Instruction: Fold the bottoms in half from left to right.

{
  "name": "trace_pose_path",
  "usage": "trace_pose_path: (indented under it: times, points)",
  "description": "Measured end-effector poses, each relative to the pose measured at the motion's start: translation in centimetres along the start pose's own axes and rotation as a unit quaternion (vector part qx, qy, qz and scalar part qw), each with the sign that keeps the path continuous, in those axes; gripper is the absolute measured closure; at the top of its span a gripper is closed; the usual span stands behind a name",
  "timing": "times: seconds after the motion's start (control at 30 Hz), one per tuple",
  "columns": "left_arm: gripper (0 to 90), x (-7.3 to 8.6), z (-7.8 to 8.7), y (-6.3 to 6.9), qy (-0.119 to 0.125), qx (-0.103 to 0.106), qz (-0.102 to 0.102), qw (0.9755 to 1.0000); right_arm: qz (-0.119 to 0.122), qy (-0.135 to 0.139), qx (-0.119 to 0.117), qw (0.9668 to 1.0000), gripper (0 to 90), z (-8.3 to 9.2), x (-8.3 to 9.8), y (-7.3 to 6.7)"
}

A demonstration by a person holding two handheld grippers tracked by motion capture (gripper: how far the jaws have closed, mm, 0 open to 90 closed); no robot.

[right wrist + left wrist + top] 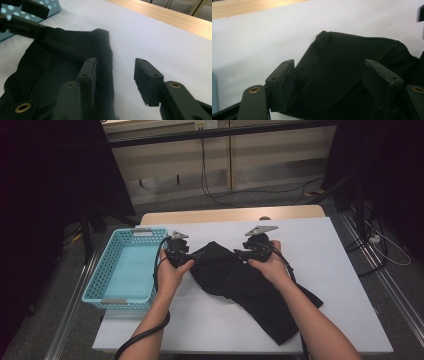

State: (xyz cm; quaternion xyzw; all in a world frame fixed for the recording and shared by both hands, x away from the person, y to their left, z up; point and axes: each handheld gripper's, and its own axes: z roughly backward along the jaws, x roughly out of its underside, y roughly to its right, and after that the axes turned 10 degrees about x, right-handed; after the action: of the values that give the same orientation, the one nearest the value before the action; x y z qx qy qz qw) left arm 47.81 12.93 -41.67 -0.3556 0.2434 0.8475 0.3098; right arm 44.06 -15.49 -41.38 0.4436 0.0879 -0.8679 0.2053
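The left gripper (329, 80) stands with jaws apart, the black garment (240, 280) bunched loose between them; the right gripper (115, 77) is open too, one jaw over the cloth's edge, the other over the bare white table (320, 245). The one garment runs diagonally toward the near right; one blue basket (107, 270) sits left

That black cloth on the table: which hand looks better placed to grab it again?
Probably the left. Its tool stands open with the black cloth bunched between the jaws. The right tool is also open, but only one jaw is over the cloth's edge; the other is over the bare table.
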Motion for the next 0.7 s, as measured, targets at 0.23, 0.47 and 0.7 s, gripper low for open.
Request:
trace_pose_path:
  times: [0.23,0.47,0.7]
  points:
    - [36.4,-0.4,-1.4,-0.6,0.001,0.012,-0.005,0.9999,-0.003,0.000,0.004,1.0000,39.9,3.5,3.1,0.9]
    - [60.5,0.5,-3.7,-1.1,-0.044,0.029,-0.028,0.9982,-0.003,-0.008,0.007,0.9999,37.0,5.7,5.4,1.2]
    - [88.2,-0.5,-4.5,-1.1,-0.056,0.029,-0.006,0.9980,0.000,-0.017,0.014,0.9998,36.5,6.8,6.9,1.5]
